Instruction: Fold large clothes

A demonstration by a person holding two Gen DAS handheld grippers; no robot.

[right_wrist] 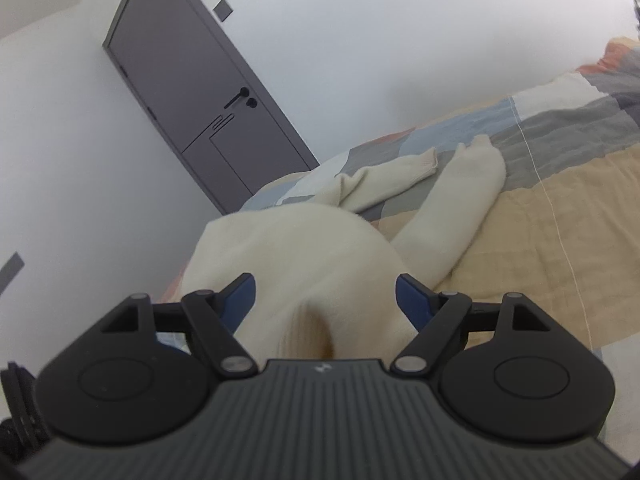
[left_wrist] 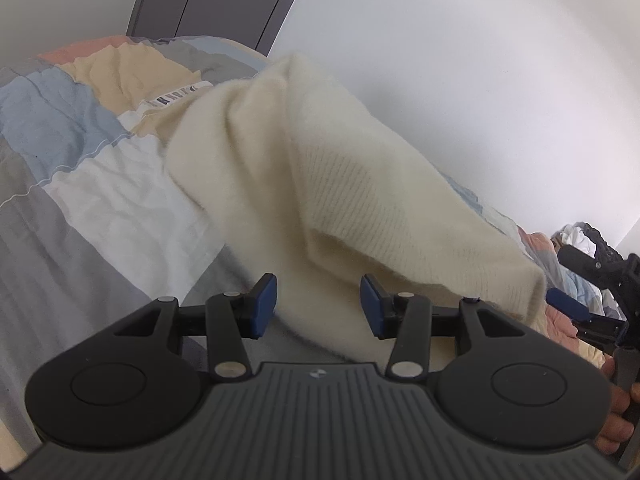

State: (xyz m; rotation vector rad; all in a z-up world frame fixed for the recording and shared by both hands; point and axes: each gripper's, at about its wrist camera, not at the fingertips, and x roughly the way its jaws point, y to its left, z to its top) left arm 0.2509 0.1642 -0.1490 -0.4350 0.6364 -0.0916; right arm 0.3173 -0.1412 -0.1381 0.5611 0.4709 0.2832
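Observation:
A cream knitted sweater [left_wrist: 320, 184] lies bunched on a bed with a patchwork cover [left_wrist: 100, 216]. My left gripper [left_wrist: 318, 306] is open, and a fold of the sweater sits between its blue pads [left_wrist: 266, 304]. My right gripper [right_wrist: 325, 300] is open, with the sweater's body [right_wrist: 304, 256] bulging between its fingers. In the right wrist view the two sleeves [right_wrist: 452, 208] stretch away across the cover [right_wrist: 560, 220]. The right gripper also shows at the right edge of the left wrist view [left_wrist: 568, 304], close to the sweater's ribbed hem.
A grey door [right_wrist: 192, 96] stands in the white wall beyond the bed. A pile of other clothes [left_wrist: 580, 240] lies at the far end of the bed. The wall [left_wrist: 460, 80] runs along the bed's far side.

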